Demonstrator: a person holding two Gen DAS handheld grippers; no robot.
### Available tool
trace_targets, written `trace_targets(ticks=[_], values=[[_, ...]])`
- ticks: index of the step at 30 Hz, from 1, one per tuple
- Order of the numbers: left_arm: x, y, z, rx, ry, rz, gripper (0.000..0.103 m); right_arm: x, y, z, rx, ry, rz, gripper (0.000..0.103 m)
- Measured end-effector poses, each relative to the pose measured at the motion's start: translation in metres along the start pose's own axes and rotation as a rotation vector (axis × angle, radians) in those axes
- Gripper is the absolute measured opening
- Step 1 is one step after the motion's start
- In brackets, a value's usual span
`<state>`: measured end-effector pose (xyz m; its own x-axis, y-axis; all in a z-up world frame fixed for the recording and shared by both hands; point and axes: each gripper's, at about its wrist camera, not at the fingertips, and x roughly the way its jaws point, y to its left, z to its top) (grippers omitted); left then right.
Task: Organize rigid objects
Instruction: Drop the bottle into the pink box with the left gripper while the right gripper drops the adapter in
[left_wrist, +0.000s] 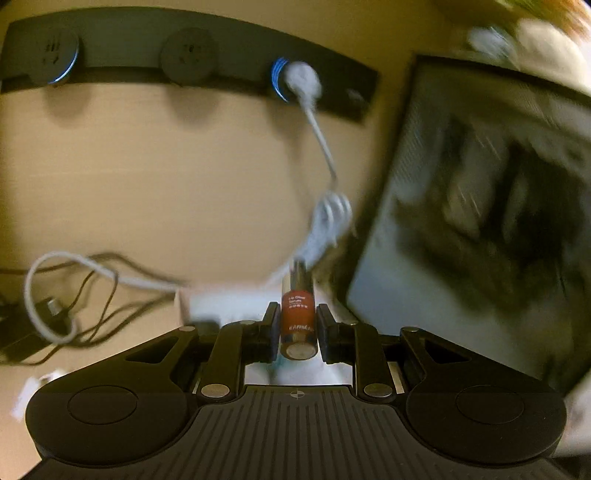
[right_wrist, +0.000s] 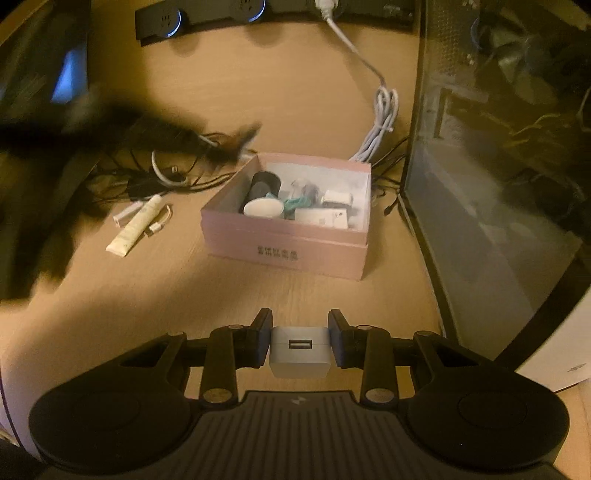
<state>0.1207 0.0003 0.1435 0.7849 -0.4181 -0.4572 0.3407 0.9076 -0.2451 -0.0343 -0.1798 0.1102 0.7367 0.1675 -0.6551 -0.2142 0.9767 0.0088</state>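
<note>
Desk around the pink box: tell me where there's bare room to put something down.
Bare wood lies in front of the pink box, toward the right gripper, and behind it up to the power strip. Crowded: cable tangle and cream tube on its left.

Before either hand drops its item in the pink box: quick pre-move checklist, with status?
1. Left gripper shut on lip serum tube: ok.
2. Right gripper shut on USB charger: ok.
3. Pink box open on top: ok.
4. Free room in box: not ok, looks nearly full.
5. Left gripper over box: cannot tell, view blurred.
6. Cream tube remains on desk: not ok.
</note>
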Motion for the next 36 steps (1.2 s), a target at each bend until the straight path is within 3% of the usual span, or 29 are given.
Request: trace_targets(ticks=[3, 6, 9, 16, 20, 25, 28, 32, 36], values=[[0.033, -0.001, 0.005, 0.022, 0.036, 0.037, 0.024, -0.006, -0.002, 0.0, 0.003, -0.004, -0.036, 0.032], [0.042, 0.006, -0.009, -0.019, 0.066, 0.049, 0.024, -0.01, -0.007, -0.006, 0.022, 0.01, -0.069, 0.032], [0.031, 0.017, -0.029, -0.062, 0.093, 0.032, 0.024, -0.01, -0.014, -0.013, 0.052, 0.043, -0.087, 0.032], [-0.026, 0.049, -0.09, -0.167, 0.197, 0.091, 0.024, 0.006, -0.015, -0.005, 0.062, 0.069, -0.058, 0.032], [-0.056, 0.067, -0.118, -0.227, 0.233, 0.136, 0.024, 0.017, -0.015, 0.038, 0.055, 0.01, 0.001, 0.032], [-0.088, 0.091, -0.137, -0.289, 0.249, 0.236, 0.024, 0.039, -0.03, 0.136, 0.099, -0.175, 0.048, 0.032], [-0.105, 0.108, -0.141, -0.322, 0.241, 0.284, 0.024, 0.061, -0.042, 0.183, 0.147, -0.214, 0.057, 0.049], [-0.115, 0.129, -0.145, -0.374, 0.226, 0.332, 0.024, 0.081, -0.041, 0.201, 0.141, -0.211, 0.012, 0.049], [-0.106, 0.146, -0.137, -0.38, 0.21, 0.358, 0.024, 0.097, -0.037, 0.19, 0.17, -0.147, 0.056, 0.049]])
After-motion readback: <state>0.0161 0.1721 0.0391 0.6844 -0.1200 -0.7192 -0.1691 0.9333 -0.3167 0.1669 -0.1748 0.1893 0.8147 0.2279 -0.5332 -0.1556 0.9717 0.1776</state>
